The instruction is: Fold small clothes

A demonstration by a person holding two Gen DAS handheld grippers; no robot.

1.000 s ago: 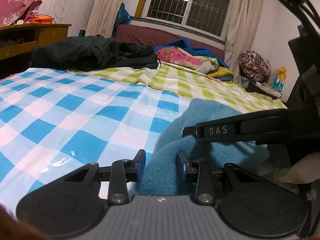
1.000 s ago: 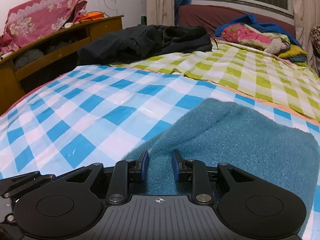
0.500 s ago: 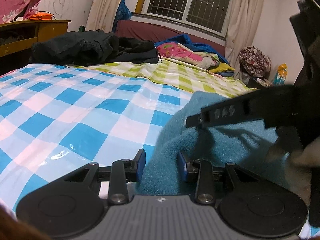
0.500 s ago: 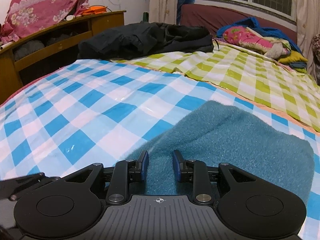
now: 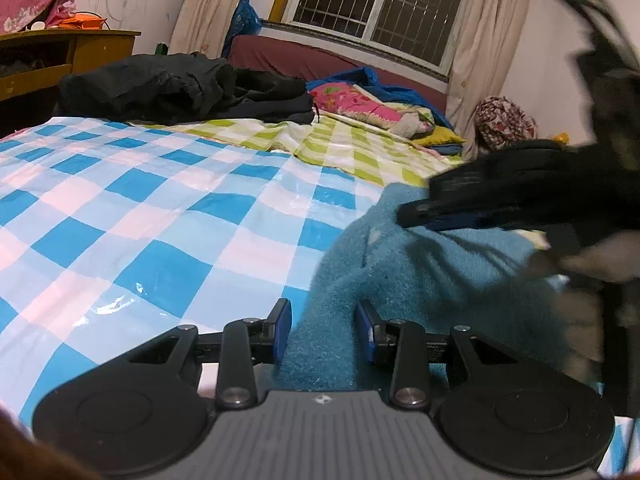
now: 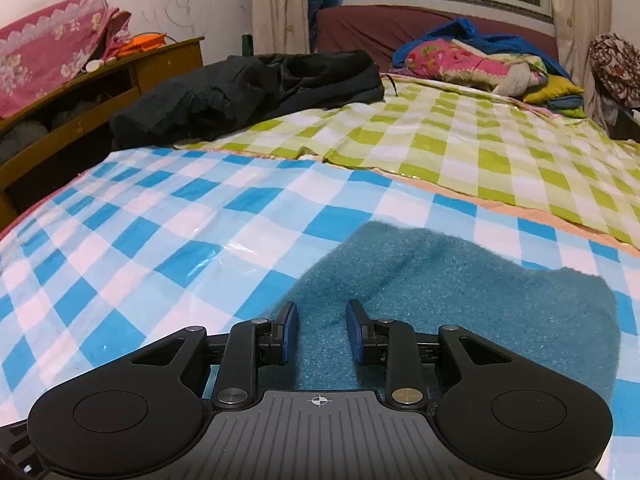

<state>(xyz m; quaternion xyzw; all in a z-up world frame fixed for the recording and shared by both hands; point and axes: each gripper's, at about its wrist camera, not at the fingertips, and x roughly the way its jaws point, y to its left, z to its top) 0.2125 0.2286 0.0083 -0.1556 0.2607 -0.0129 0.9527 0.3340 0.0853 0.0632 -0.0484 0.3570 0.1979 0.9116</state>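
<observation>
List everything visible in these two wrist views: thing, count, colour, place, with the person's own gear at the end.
towel: one, teal, on the blue checked sheet, near edge lifted
blue checked sheet: one, blue and white, near half of the bed
green checked sheet: one, green and white, far half of the bed
dark clothes: one pile, black, far left of the bed
bright bedding: one heap, pink, blue and yellow, at the head of the bed
cabinet: one, wooden, left of the bed
pink cloth: one, on the cabinet
window: one, barred, behind the bed
left gripper: black, blue pads, shut on the towel's bunched edge
right gripper: black, blue pads, shut on the towel
</observation>
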